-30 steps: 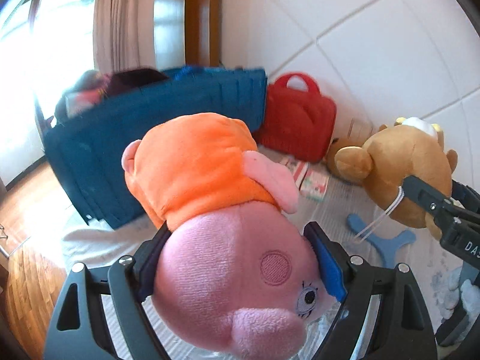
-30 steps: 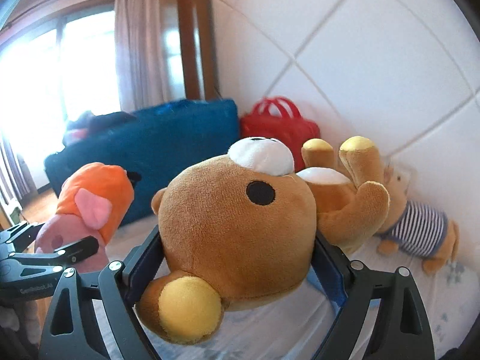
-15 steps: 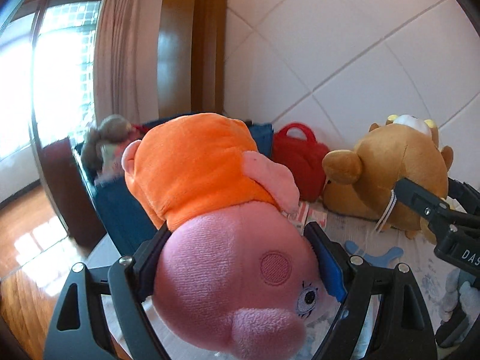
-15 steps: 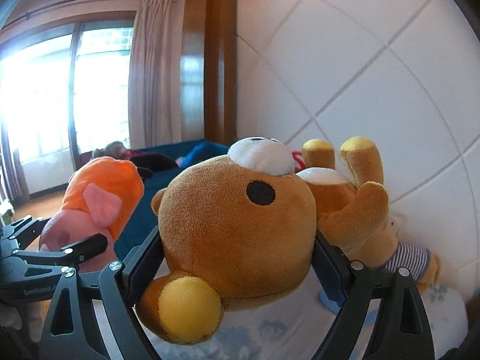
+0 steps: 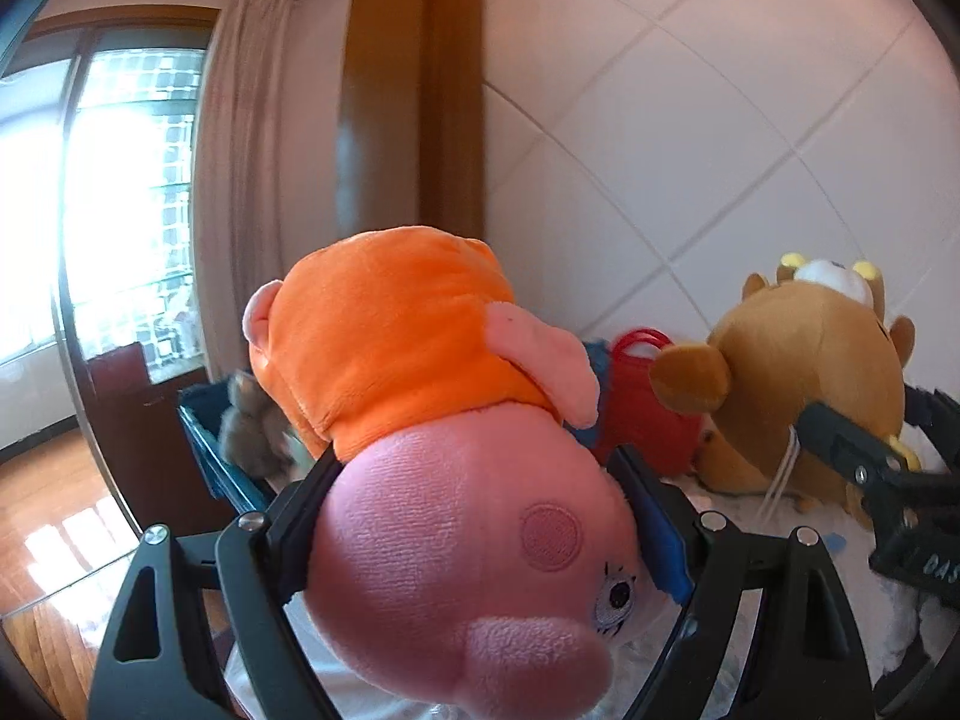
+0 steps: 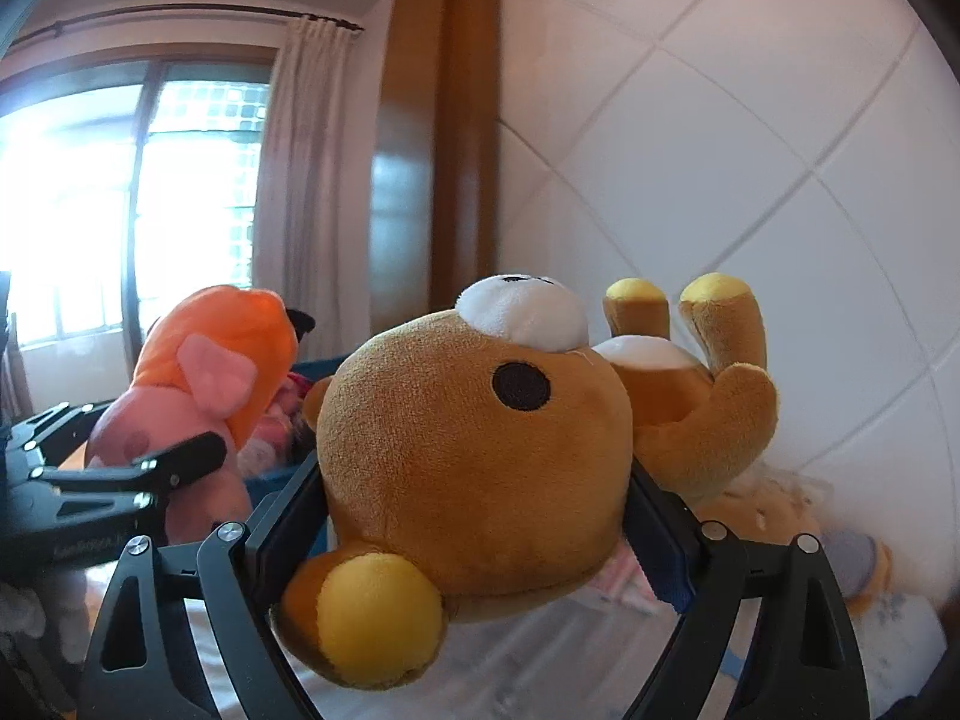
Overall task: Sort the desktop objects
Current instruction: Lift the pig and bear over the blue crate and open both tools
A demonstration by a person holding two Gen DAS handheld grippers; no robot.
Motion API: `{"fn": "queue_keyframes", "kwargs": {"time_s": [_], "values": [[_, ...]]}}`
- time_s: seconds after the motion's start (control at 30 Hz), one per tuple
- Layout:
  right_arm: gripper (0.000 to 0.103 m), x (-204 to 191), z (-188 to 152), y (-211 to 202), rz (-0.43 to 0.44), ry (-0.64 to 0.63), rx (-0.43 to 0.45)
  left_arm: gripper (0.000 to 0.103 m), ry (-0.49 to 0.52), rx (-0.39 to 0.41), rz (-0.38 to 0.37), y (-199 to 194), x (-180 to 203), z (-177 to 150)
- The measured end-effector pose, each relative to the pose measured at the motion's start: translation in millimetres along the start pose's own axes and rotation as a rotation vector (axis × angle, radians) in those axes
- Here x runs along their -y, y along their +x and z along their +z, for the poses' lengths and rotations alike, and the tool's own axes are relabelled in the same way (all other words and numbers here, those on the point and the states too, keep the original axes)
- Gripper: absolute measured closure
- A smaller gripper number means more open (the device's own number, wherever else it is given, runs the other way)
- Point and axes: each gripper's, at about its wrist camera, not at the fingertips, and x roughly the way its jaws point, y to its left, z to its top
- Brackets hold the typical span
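Note:
My left gripper (image 5: 474, 516) is shut on the head of a pink pig plush in an orange dress (image 5: 456, 540), held upside down in the air. My right gripper (image 6: 474, 516) is shut on the head of a brown bear plush (image 6: 468, 480), also upside down, feet pointing up. The bear shows at the right of the left wrist view (image 5: 804, 384). The pig shows at the left of the right wrist view (image 6: 204, 378). A blue fabric bin (image 5: 210, 450) lies below and behind the pig, with a grey plush (image 5: 252, 432) inside.
A red handbag (image 5: 648, 414) stands against the white tiled wall (image 5: 720, 150). A small bear in a striped shirt (image 6: 852, 558) lies by the wall on the white patterned tablecloth (image 6: 540, 648). A wooden pillar, curtain and window stand behind. Wooden floor lies at left.
Both grippers have risen with their plush toys. The blue bin and red bag have sunk lower in both views, and more wall and window show.

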Motion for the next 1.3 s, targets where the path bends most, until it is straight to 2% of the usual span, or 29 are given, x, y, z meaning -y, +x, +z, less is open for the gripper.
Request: {"fn": "queue_keyframes", "kwargs": {"time_s": [0.17,0.3,0.5,0.67,0.8,0.9,1.03,1.3], "values": [[0.012,-30.1,18.2,40.6,0.03,-0.008,0.013,0.017,-0.01,0.028,0.03,27.8,-46.9,22.0],[0.012,-55.3,34.8,74.9,0.035,0.0,0.023,0.017,-0.001,0.031,0.02,70.1,-88.7,42.4],[0.012,-99.1,57.9,146.5,-0.033,0.046,0.018,0.017,0.043,0.011,-0.061,148.8,-143.6,67.2],[0.012,-115.9,81.1,209.4,-0.095,0.075,0.001,0.016,0.065,-0.017,-0.125,214.8,-181.1,85.9],[0.01,-125.2,97.6,246.6,-0.14,0.078,-0.007,0.014,0.064,0.001,-0.15,240.4,-196.7,98.8],[0.002,-129.6,105.1,265.6,-0.181,0.069,-0.004,0.0,0.073,0.005,-0.169,255.1,-204.6,103.5],[0.0,-134.3,110.3,280.8,-0.252,0.043,-0.002,0.0,0.084,-0.029,-0.182,269.5,-204.7,96.5],[0.0,-134.2,103.8,297.4,-0.288,0.027,-0.039,0.0,0.09,-0.086,-0.199,284.5,-202.2,82.3]]}}
